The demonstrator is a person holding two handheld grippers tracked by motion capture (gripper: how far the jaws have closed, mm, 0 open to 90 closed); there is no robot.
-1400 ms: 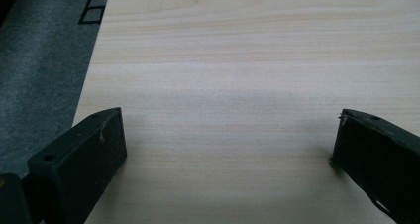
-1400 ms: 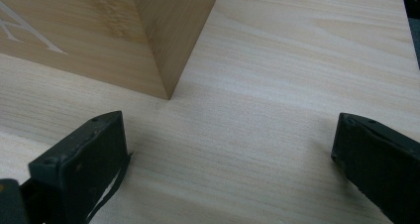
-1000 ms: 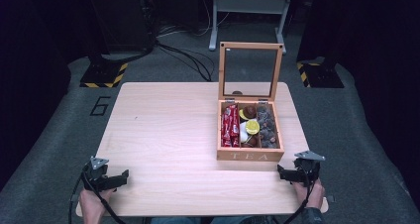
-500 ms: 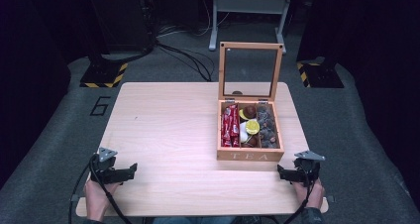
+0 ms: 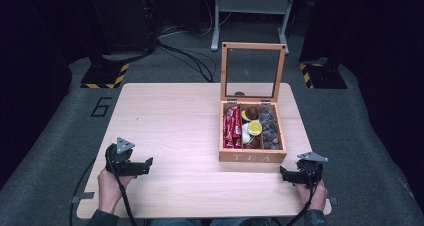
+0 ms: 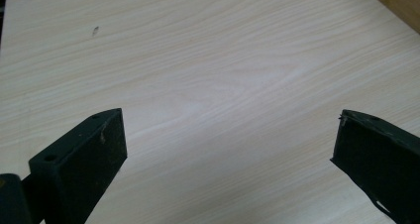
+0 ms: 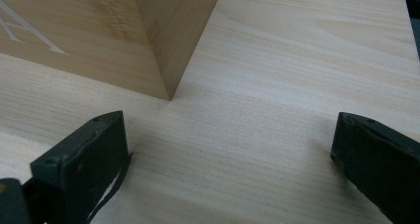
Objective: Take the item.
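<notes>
A wooden tea box (image 5: 252,157) marked TEA stands on the right half of the table (image 5: 175,121), its glass lid (image 5: 252,71) raised upright. Inside lie red packets (image 5: 231,126) in the left compartment, a yellow-topped capsule (image 5: 254,128) among brown ones in the middle, and dark pods (image 5: 270,128) on the right. My left gripper (image 5: 145,166) hovers over the table's front left, open and empty (image 6: 228,149). My right gripper (image 5: 285,175) sits open at the front right, just off the box's near right corner (image 7: 168,92), holding nothing (image 7: 228,149).
Table edges lie close behind both hands. Bare wood spans the left and middle of the table. Beyond the far edge are black stands with hazard-striped bases (image 5: 105,78), floor cables (image 5: 185,53) and a metal frame (image 5: 250,6).
My left gripper has lifted and moved forward and to the right over the table. The right gripper has stayed put by the box corner.
</notes>
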